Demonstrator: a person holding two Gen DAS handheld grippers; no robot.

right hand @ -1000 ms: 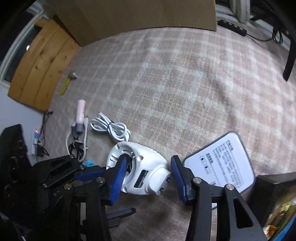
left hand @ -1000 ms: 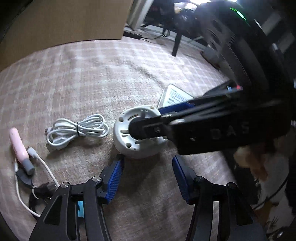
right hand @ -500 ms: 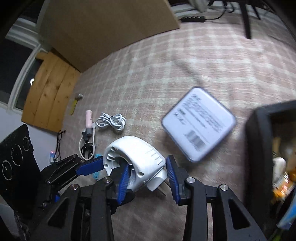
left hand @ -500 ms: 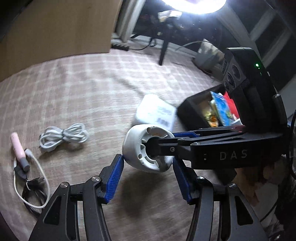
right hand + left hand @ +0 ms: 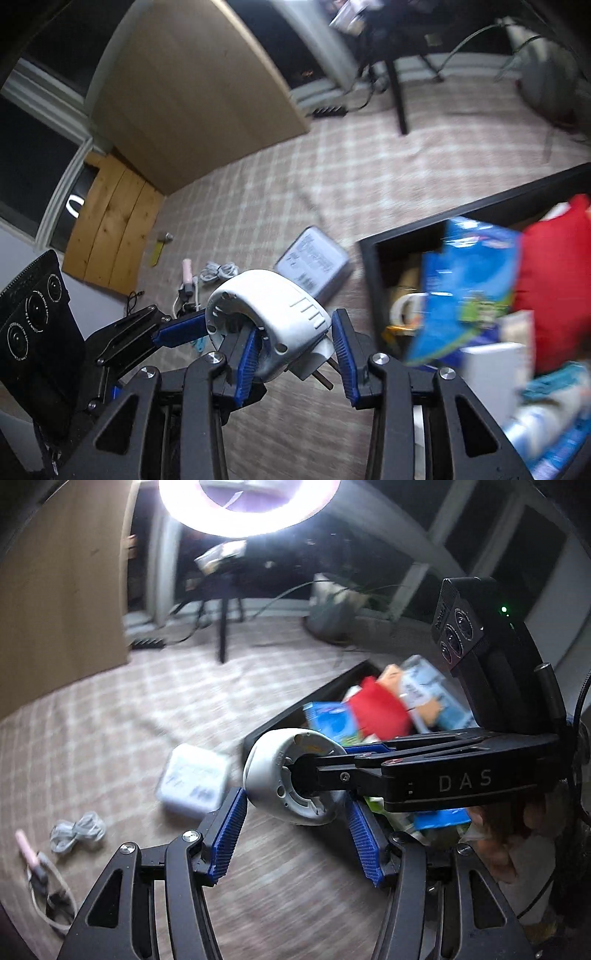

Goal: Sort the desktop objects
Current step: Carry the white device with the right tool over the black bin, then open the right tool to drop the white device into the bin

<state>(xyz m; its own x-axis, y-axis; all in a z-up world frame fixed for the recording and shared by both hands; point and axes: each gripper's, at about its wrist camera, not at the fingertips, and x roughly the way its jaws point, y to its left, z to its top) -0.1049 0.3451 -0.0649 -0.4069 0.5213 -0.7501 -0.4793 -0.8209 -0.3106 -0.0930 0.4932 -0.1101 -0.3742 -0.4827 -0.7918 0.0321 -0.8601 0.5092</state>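
Observation:
A white round plug (image 5: 273, 295) with metal prongs hangs in the air above the checked rug. My right gripper (image 5: 295, 325) is shut on it, one blue pad inside its hollow and the other by the prongs. In the left wrist view the same plug (image 5: 273, 771) sits between the tips of my left gripper (image 5: 294, 799). Those pads seem to press its sides. One of the left gripper's fingers (image 5: 181, 332) reaches the plug's rim. A black box (image 5: 369, 280) full of packets lies just to the right.
On the rug lie a flat white labelled case (image 5: 192, 779), a coiled white cable (image 5: 77, 830), a pink tube (image 5: 26, 845) with cords, and a yellow item (image 5: 157, 253). A cardboard panel (image 5: 192, 92) stands behind. A ring lamp (image 5: 251, 506) glares above.
The right jaws closed on the plug. Both grippers then rose with it off the rug and swung right, toward the black box. The picture is now blurred by the motion.

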